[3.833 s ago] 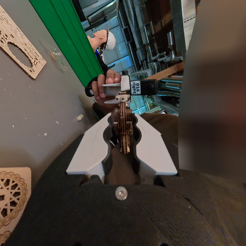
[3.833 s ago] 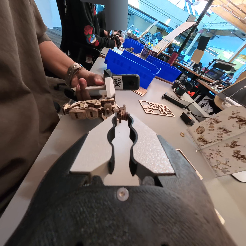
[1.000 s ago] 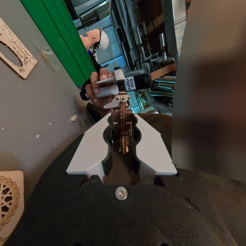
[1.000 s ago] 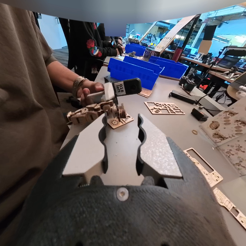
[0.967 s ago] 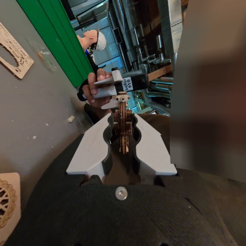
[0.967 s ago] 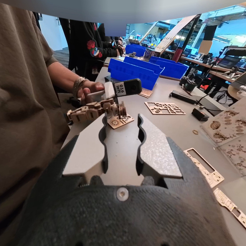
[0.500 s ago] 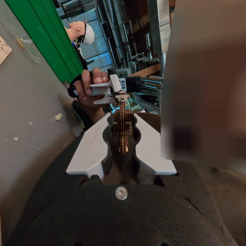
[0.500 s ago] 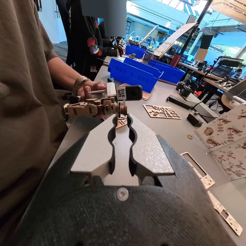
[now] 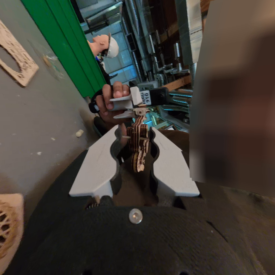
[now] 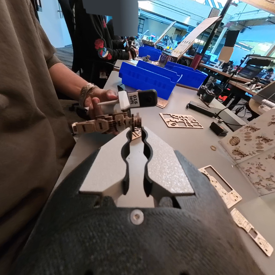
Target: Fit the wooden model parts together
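A layered brown wooden model [image 9: 138, 142] hangs in the air between my two grippers. My left gripper [image 9: 134, 128] stands open around its body: there is a clear gap on the left side, and the model sits tilted toward the right finger [image 9: 168, 166]. My right gripper [image 10: 136, 130] is shut on the model's small end part [image 10: 136, 121], just above the grey table [image 10: 186, 141]. The model's long body [image 10: 101, 125] stretches left from there under the left gripper [image 10: 117, 107]. The right gripper also shows in the left wrist view [image 9: 131, 107], at the model's cross-shaped end.
Blue bins [image 10: 148, 83] stand at the table's far side. A cut-out wooden sheet [image 10: 180, 120], a small black box [image 10: 218, 128], printed sheets [image 10: 253, 148] and wooden strips [image 10: 220, 186] lie to the right. Another person in black [image 10: 96, 44] stands behind. A green panel [image 9: 64, 44] borders the table.
The right gripper opened, then closed on the model's end. The left gripper's fingers have spread and the model now tilts between them. Both views have shifted.
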`<state>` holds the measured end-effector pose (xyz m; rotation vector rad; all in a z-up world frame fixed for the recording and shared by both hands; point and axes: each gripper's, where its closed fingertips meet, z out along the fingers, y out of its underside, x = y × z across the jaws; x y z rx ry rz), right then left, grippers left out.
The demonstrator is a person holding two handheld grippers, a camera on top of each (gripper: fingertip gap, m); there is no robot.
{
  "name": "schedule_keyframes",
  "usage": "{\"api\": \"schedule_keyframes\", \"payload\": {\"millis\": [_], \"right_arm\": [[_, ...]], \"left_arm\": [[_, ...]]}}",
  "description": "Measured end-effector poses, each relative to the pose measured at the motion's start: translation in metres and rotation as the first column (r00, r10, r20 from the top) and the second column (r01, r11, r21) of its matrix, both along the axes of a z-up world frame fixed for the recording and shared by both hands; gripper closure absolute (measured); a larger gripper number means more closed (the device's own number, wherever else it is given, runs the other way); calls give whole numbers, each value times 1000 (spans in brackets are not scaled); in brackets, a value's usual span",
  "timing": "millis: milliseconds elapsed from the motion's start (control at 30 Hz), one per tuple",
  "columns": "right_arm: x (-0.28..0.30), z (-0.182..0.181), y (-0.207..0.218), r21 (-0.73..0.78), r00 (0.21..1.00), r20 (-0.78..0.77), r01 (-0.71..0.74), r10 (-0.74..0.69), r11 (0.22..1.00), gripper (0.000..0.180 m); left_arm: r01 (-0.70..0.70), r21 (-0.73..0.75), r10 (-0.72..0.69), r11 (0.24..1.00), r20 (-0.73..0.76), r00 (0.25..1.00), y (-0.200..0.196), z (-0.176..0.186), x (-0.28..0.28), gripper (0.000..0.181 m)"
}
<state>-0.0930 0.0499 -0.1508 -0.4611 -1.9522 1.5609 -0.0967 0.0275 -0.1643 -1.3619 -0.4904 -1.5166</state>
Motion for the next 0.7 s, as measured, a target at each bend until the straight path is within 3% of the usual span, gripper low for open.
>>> {"api": "schedule_keyframes", "payload": {"millis": [33, 200, 300, 400, 500, 700], "right_arm": [[-2, -2, 1, 0, 1000, 13, 7, -7, 1000, 170], [-10, -21, 7, 60, 994, 93, 48, -53, 997, 170], [-10, -35, 1, 97, 987, 156, 26, -41, 995, 170], [-5, -48, -7, 128, 974, 227, -17, -12, 992, 170], [0, -59, -14, 143, 952, 304, -62, 15, 988, 170], [11, -79, -23, 129, 890, 452, -135, 63, 982, 170]], "left_arm": [[-26, -26, 25, 999, -32, 999, 2, -5, -4, 138], [-219, -44, 192, 975, -335, 922, 5, -14, -29, 124], [-264, 54, 245, 963, -587, 772, 4, -9, -27, 126], [-217, 126, 231, 968, -788, 571, 3, -13, -12, 131], [-142, 126, 177, 982, -880, 440, 3, -25, 4, 134], [-69, 72, 90, 995, -947, 309, 2, -48, 19, 150]]}}
